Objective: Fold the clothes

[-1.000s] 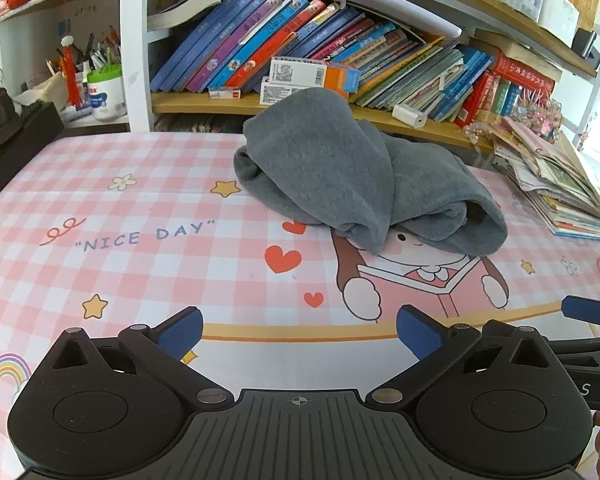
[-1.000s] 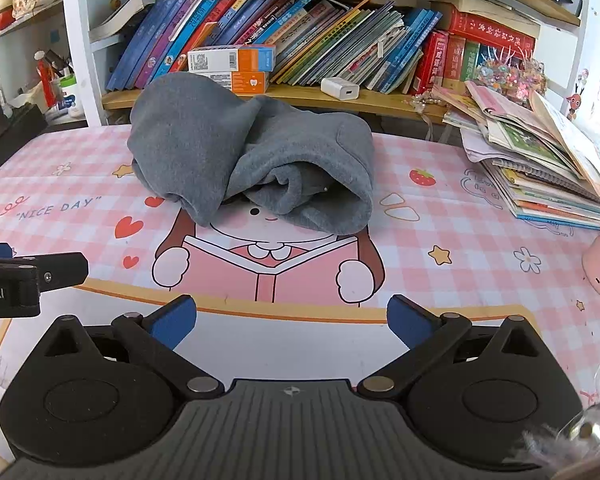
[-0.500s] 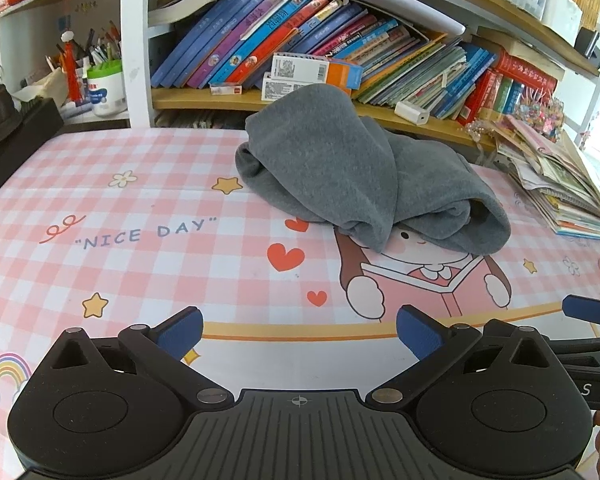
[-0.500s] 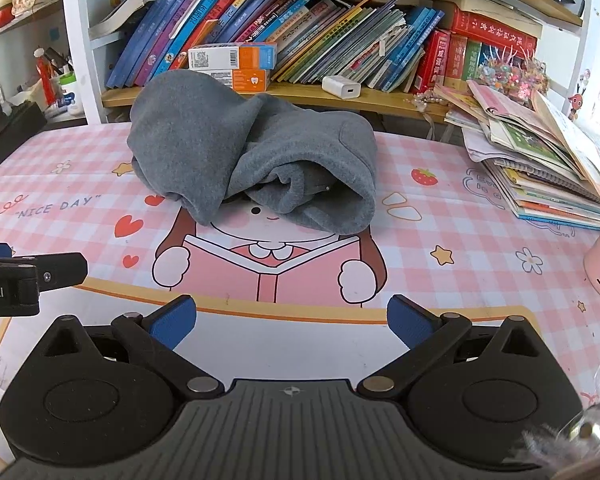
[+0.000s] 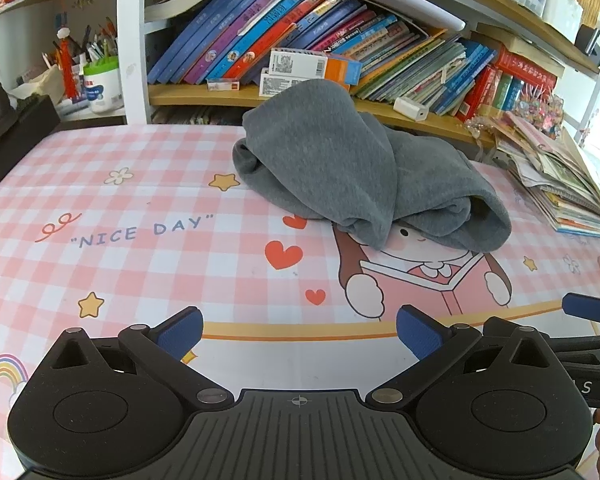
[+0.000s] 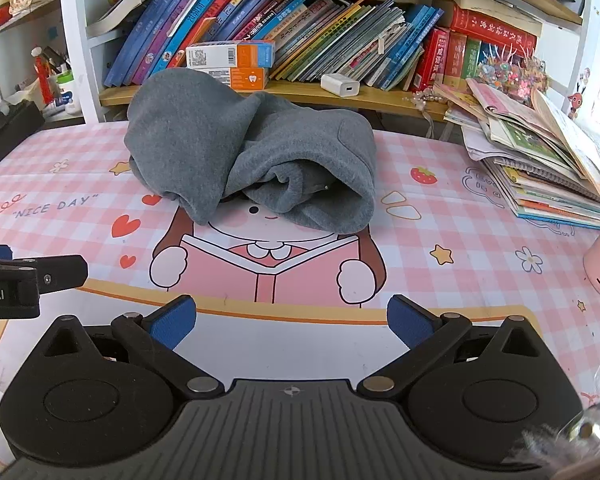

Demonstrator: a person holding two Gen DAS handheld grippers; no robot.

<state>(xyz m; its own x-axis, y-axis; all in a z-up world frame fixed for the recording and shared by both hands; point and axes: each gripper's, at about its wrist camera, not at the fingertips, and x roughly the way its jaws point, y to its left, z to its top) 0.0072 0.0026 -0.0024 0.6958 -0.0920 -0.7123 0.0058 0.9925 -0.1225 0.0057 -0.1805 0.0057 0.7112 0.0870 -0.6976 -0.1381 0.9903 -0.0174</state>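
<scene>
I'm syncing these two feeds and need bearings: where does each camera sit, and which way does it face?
Left wrist: on the left gripper, facing the grey garment and bookshelf; its open blue fingers show, and the right gripper enters at right.
Right wrist: on the right gripper, facing the same way; open fingers show, left gripper at left.
Shared: garment, pink tablecloth, bookshelf.

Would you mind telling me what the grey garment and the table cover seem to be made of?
Garment: probably fleece or sweatshirt knit; its matte, fuzzy surface slumps in thick, soft rolls. Table cover: likely printed vinyl or plastic mat; it lies smooth and flat with a faint sheen, though coated cloth is possible.
</scene>
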